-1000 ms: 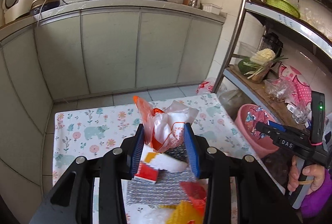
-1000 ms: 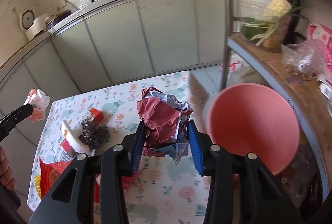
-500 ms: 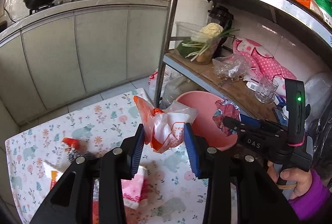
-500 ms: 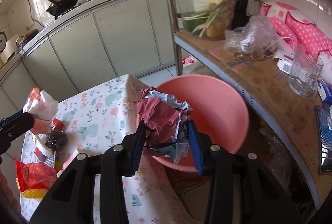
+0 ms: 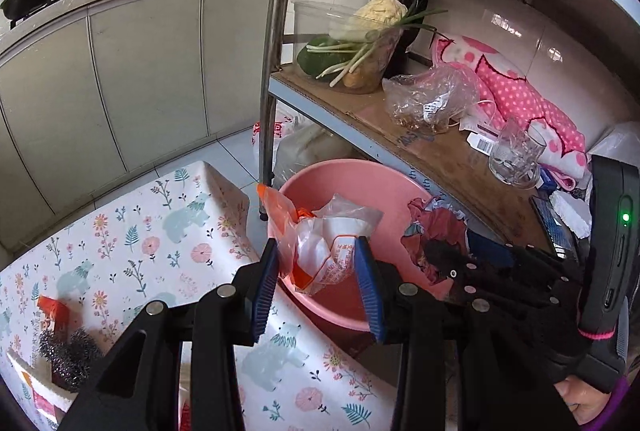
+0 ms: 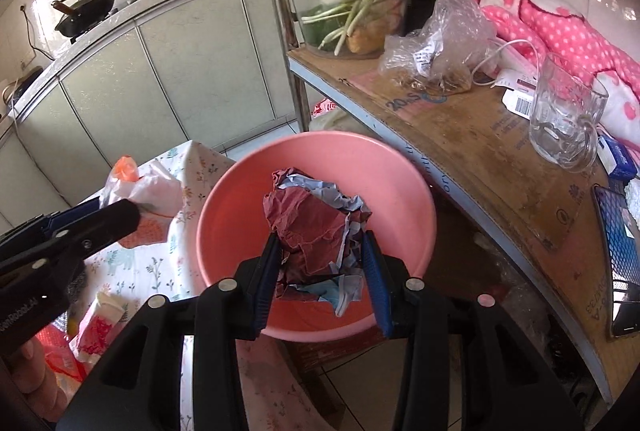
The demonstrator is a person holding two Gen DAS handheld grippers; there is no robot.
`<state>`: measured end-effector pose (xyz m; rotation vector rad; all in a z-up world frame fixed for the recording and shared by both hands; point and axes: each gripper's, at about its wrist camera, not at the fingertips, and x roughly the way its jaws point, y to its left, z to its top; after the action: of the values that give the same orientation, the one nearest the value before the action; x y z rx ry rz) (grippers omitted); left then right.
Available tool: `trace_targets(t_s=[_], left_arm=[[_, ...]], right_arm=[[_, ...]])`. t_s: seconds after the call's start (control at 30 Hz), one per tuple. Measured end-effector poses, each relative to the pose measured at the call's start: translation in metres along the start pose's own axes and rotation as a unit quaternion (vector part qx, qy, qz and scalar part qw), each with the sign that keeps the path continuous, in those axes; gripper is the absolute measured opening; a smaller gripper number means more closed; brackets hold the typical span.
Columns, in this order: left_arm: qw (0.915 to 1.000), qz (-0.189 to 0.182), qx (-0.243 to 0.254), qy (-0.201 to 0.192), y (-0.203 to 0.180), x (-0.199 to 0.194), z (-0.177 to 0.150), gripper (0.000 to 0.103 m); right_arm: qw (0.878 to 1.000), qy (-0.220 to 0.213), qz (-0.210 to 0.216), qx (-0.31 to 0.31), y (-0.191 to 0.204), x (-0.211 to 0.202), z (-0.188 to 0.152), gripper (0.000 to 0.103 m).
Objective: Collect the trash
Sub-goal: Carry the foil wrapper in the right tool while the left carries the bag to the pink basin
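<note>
Though it sits low beside the table (image 5: 132,231), the pink basin (image 6: 224,207) is the largest item: rigid plastic, wide-mouthed, probably the bin for the trash. Crumpled paper wad (image 6: 312,227), dark red and pale blue: light, springy, likely to keep its shape; held over the basin's middle by the right gripper (image 6: 322,271), jaws part-closed and pressing its lower sides. Plastic bag (image 5: 320,243), clear with orange print: very light, limp, slippery, best pinched at a bunched fold; held by the left gripper (image 5: 318,283), jaws narrowed onto it, above the basin's near rim. Both should drop freely when released.
</note>
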<state>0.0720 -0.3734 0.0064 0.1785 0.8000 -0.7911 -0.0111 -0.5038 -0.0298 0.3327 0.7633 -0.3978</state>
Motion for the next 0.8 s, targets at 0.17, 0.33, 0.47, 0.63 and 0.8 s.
trace_targets(t_s=[0.17,0.33,0.47,0.63,0.8], left_arm=[[0.9998,0.005,0.013,0.016,-0.010,0.027,0.002,0.038],[0.9994,0.004,0.019,0.029,-0.015,0.045,0.000,0.038],[0.9989,0.006,0.027,0.038,-0.020,0.058,-0.001,0.038],[0.9983,0.005,0.036,0.046,-0.023,0.069,-0.002,0.038],[0.9979,0.003,0.035,0.054,-0.022,0.078,-0.003,0.038]], right_arm=[[1.000,0.005,-0.007,0.008,-0.007,0.011,0.001,0.042],[1.000,0.011,-0.011,0.010,-0.012,0.021,0.000,0.042],[1.000,0.016,-0.016,0.011,-0.015,0.027,0.000,0.042],[0.999,0.023,-0.021,0.012,-0.018,0.035,0.001,0.042],[0.999,0.035,-0.024,0.010,-0.018,0.045,0.000,0.042]])
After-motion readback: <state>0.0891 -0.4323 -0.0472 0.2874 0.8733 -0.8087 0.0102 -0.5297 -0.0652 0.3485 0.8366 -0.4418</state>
